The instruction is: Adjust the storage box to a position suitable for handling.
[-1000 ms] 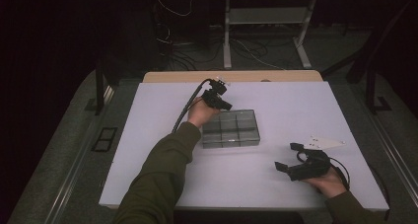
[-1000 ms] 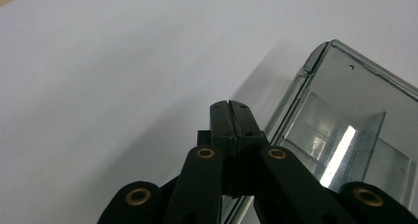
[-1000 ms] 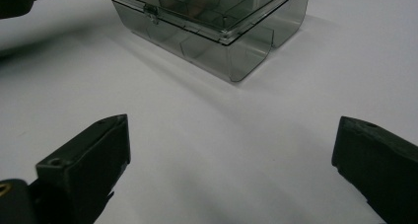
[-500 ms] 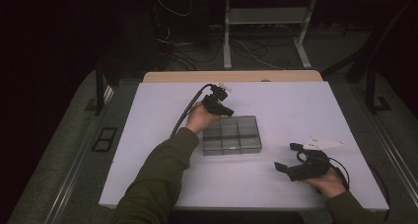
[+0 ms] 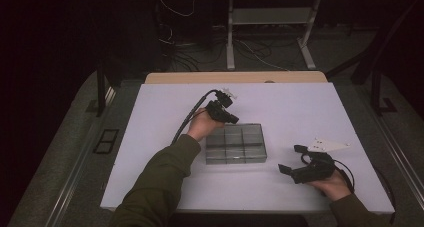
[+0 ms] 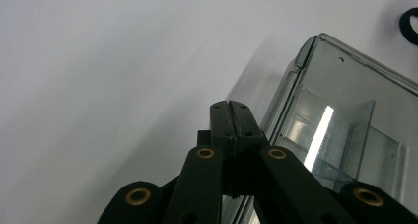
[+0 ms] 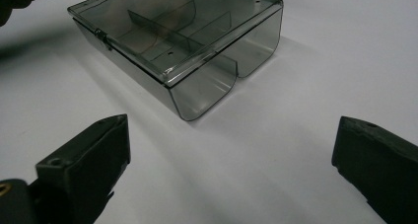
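Left gripper (image 5: 231, 118): jaws closed, empty, now shifted to the far-left corner of the lidded clear compartment box (image 5: 235, 143), mid-table. Right gripper (image 5: 295, 162): open, idle. Lid likely next.

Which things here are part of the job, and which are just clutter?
In play:
- clear compartment box
- left gripper, fingers shut, at the box's far left corner
- right gripper, fingers open, facing the box

Lying about:
- floor cables
- metal stand

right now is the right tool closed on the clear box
No, the right tool stands wide open, and the clear box lies on the table ahead of it, untouched by either jaw.
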